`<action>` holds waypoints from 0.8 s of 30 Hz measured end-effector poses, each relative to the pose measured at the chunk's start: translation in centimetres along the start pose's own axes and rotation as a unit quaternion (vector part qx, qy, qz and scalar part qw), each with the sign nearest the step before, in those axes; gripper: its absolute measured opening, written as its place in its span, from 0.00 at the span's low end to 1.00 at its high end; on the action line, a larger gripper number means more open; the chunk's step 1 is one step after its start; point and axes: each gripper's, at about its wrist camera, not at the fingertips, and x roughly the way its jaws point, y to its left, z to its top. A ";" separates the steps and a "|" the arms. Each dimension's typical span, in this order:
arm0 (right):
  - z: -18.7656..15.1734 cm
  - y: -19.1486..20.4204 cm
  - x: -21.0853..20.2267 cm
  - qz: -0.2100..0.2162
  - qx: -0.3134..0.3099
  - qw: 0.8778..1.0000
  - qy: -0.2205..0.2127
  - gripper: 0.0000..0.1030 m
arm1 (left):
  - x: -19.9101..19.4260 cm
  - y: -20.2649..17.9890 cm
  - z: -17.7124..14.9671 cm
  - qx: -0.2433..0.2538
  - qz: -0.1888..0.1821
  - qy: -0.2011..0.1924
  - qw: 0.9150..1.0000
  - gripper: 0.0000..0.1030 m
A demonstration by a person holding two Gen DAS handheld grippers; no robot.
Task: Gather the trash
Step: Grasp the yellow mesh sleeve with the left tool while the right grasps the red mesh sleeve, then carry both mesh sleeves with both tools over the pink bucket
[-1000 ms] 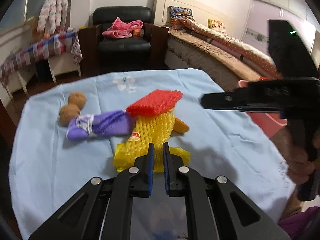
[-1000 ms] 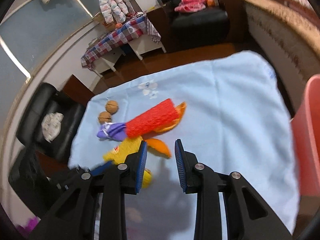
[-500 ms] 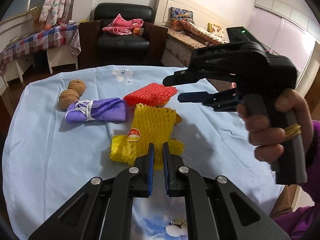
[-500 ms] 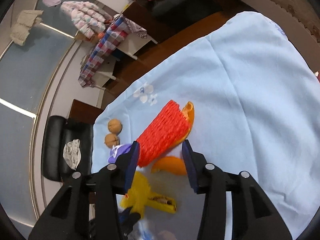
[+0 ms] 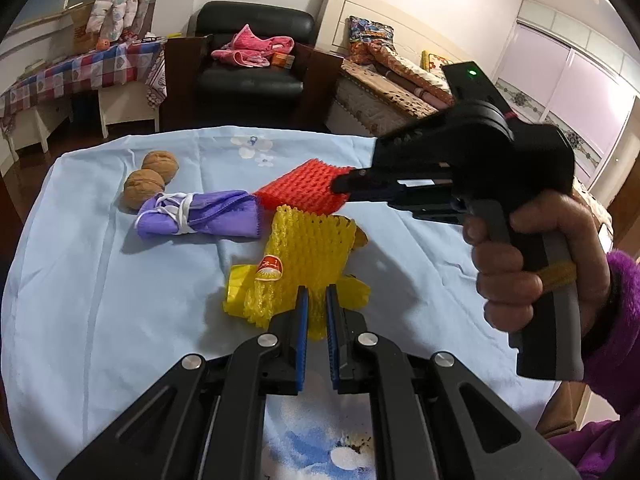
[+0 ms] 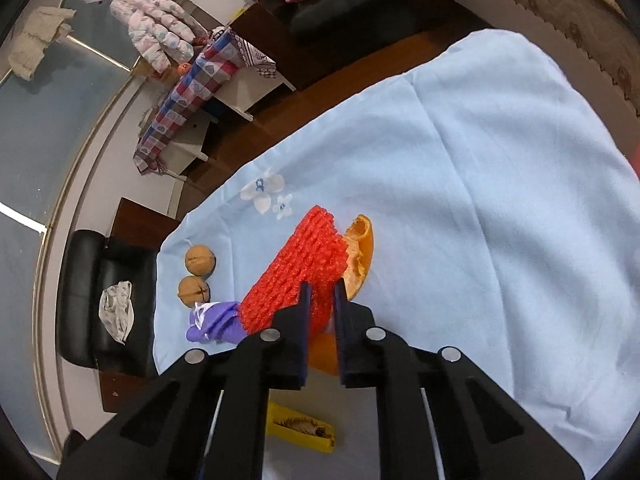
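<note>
Since a second ago my right gripper has swung in from the frame's right edge and its jaws have just been closing; they now pinch the near end of the red foam net, centre frame.

Stock, largest first:
- Blue tablecloth: fills the lower frame and carries all the litter.
- Yellow foam net: centre, its near edge between the pads of my left gripper, which sits nearly closed on it.
- Purple cloth bundle: left of centre, untouched.
- Orange peel: beside the red net; a second piece lies under my right jaws.
- Two walnuts: upper left.

Progress, as I judge it: early. Two nets gripped, nothing binned yet.
</note>
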 end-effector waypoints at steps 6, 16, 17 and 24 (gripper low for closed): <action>-0.8 -0.6 -3.7 -0.022 -0.044 0.998 -0.046 0.10 | -1.2 -0.2 0.3 -0.007 0.004 -0.014 1.000 0.07; -3.1 -2.0 -9.4 -0.080 -0.109 0.986 -0.099 0.10 | -2.2 -2.0 1.2 -0.012 0.001 -0.025 1.000 0.07; -3.4 -2.1 -9.8 -0.088 -0.119 0.983 -0.104 0.10 | -2.1 -2.3 1.4 -0.012 -0.002 -0.025 1.000 0.07; -5.6 -2.9 -12.7 -0.132 -0.173 0.967 -0.135 0.10 | -1.8 -4.5 2.3 -0.007 -0.008 -0.024 1.000 0.07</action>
